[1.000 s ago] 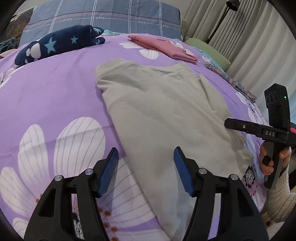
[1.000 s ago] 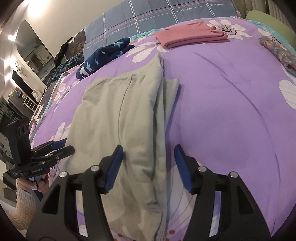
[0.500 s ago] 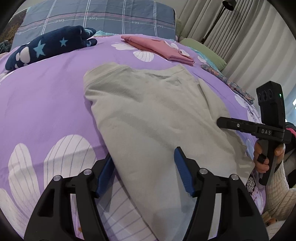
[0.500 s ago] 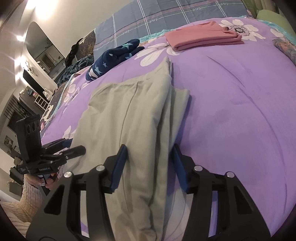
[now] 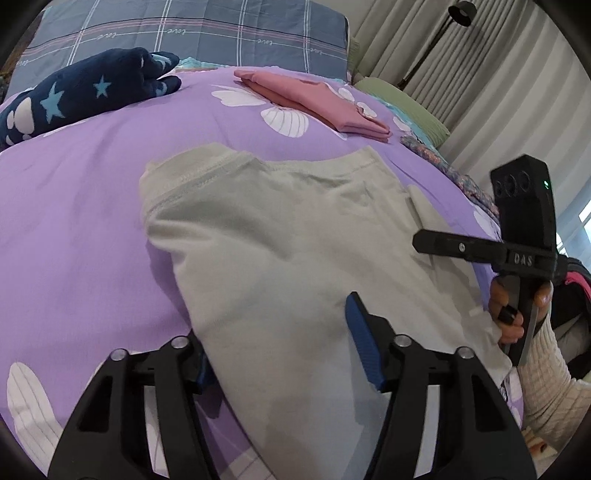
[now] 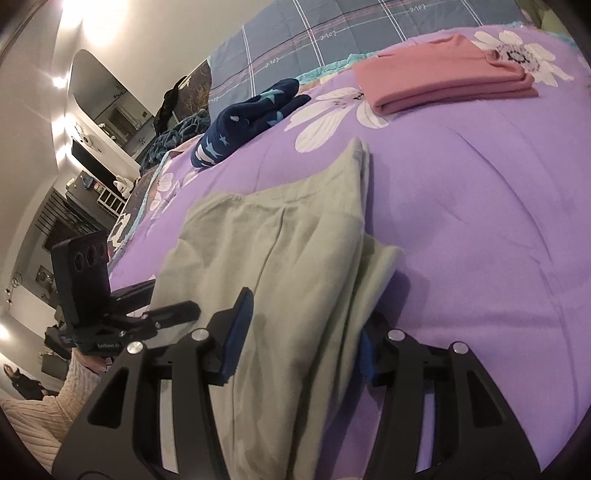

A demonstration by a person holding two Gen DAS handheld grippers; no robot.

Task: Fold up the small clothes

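A grey-green garment (image 5: 295,229) lies flat on the purple flowered bedspread (image 5: 74,221), folded lengthwise, its layered edge showing in the right wrist view (image 6: 354,229). My left gripper (image 5: 277,325) straddles the garment's near left edge. Its left finger is tucked under the cloth, its right pad (image 5: 362,343) rests above it, and the jaws are closing without pressing. My right gripper (image 6: 306,317) straddles the near right edge, left pad (image 6: 236,332) on top, right finger partly hidden under the fold. A gap remains there too.
A folded pink garment (image 5: 314,103) and a navy star-print bundle (image 5: 85,92) lie farther up the bed, before a plaid pillow (image 5: 203,33). A green pillow (image 5: 399,99) and patterned cloth (image 5: 443,166) sit at the right edge, with curtains behind. A sleeved hand (image 5: 517,314) holds the right gripper.
Both grippers have slid forward over the garment's near corners. One finger of each now sits under the cloth edge, and the jaws have narrowed a little.
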